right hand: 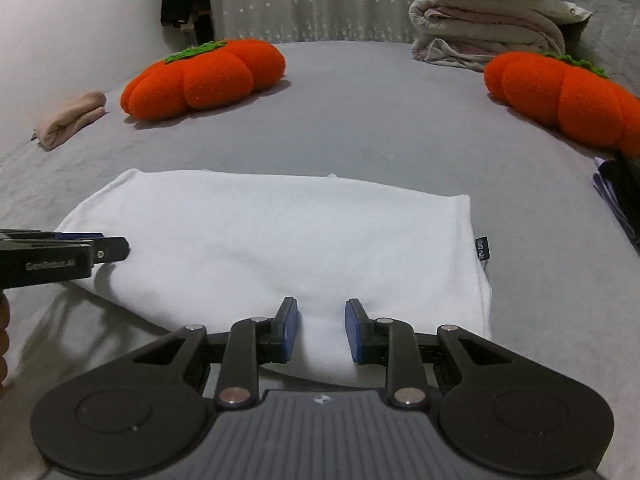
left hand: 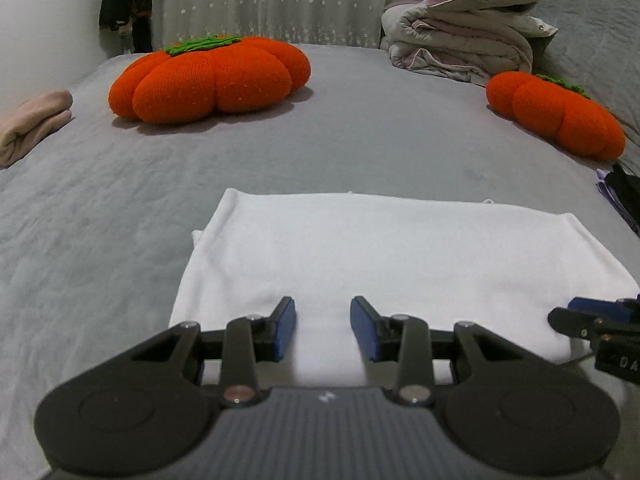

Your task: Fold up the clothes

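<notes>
Left wrist view: the left tongs (left hand: 323, 328) gape empty over the near edge of the folded white garment (left hand: 384, 256), which lies on the grey bed (left hand: 100, 200)'s near side.

Right wrist view: the right tongs (right hand: 321, 330) likewise stand apart, gripping nothing, above the garment's near edge.

Soft matt white garment (right hand: 280, 232), fuzzy knitted pumpkin cushion (left hand: 208, 80), grey quilted bedspread (left hand: 380, 140)
</notes>
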The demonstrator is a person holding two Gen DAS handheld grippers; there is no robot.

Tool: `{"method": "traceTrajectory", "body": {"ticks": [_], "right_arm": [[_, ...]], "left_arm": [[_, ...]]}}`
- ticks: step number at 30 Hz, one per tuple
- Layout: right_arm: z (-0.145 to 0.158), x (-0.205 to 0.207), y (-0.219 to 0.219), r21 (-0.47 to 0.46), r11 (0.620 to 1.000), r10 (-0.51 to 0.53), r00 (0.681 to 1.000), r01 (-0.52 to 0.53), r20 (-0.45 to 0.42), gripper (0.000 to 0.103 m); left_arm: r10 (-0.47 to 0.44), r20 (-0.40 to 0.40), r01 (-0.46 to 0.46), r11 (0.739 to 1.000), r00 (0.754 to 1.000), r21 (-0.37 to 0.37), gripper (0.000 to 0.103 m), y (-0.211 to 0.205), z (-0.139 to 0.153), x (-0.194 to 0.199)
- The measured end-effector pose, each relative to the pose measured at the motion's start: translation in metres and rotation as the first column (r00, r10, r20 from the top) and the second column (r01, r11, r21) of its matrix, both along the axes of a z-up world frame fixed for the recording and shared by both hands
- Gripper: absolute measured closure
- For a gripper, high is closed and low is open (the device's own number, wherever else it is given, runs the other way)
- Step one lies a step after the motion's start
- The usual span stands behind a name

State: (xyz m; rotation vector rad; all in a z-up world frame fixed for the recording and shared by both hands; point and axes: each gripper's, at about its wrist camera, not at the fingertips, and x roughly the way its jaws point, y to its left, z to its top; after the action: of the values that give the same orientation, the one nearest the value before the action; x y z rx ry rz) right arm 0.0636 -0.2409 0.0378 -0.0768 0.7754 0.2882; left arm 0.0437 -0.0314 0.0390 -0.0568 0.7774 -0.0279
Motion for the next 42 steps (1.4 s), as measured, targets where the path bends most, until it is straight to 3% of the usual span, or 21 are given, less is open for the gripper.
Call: {"method": "traceTrajectory", "body": {"ticks": [3, 7, 11, 19, 23, 25, 27, 36, 42], "right_arm": [[-0.001, 0.000, 0.002, -0.008, 1.000, -0.007, 1.000, 0.007, -0.002, 0.078], [-0.001, -0.001, 0.002, -0.003, 1.000, -0.020, 1.000, 0.020, -0.005, 0.077], [-0.002, -0.003, 0.002, -0.002, 1.000, -0.026, 1.000, 0.026, -0.006, 0.077], [0.006, -0.011, 0.007, -0.032, 0.999, -0.005, 1.000, 0.006, 0.026, 0.077], [0.014, -0.020, 0.015, 0.047, 0.997, 0.057, 0.995, -0.061, 0.077, 0.077], [0.011, -0.023, 0.024, 0.063, 0.993, 0.099, 0.993, -0.103, 0.065, 0.077], [0.001, -0.023, 0.034, 0.021, 0.993, 0.114, 0.992, -0.115, 0.055, 0.076], [-0.005, -0.020, 0.033, 0.029, 0.994, 0.106, 0.994, -0.107, 0.040, 0.076], [-0.004, -0.021, 0.031, 0.028, 0.994, 0.108, 0.993, -0.109, 0.041, 0.076]], "left_arm": [[-0.020, 0.029, 0.019, 1.000, 0.999, 0.006, 0.070, -0.004, 0.007, -0.006], [-0.111, 0.111, 0.111, 0.994, 0.988, 0.009, 0.067, -0.018, 0.020, -0.023], [-0.150, 0.080, 0.147, 0.988, 0.985, 0.038, 0.066, -0.030, 0.006, -0.021], [-0.135, 0.087, 0.131, 0.990, 0.987, 0.054, 0.065, -0.031, -0.009, -0.014], [-0.128, 0.090, 0.123, 0.990, 0.988, 0.062, 0.065, -0.032, -0.016, -0.010], [-0.127, 0.087, 0.122, 0.991, 0.988, 0.051, 0.065, -0.029, -0.016, -0.008], [-0.133, 0.087, 0.129, 0.990, 0.987, 0.051, 0.065, -0.028, -0.015, -0.008], [-0.193, 0.120, 0.183, 0.979, 0.974, 0.084, 0.063, -0.031, -0.006, -0.027], [-0.165, 0.092, 0.156, 0.983, 0.982, 0.092, 0.060, -0.031, -0.011, -0.020]]}}
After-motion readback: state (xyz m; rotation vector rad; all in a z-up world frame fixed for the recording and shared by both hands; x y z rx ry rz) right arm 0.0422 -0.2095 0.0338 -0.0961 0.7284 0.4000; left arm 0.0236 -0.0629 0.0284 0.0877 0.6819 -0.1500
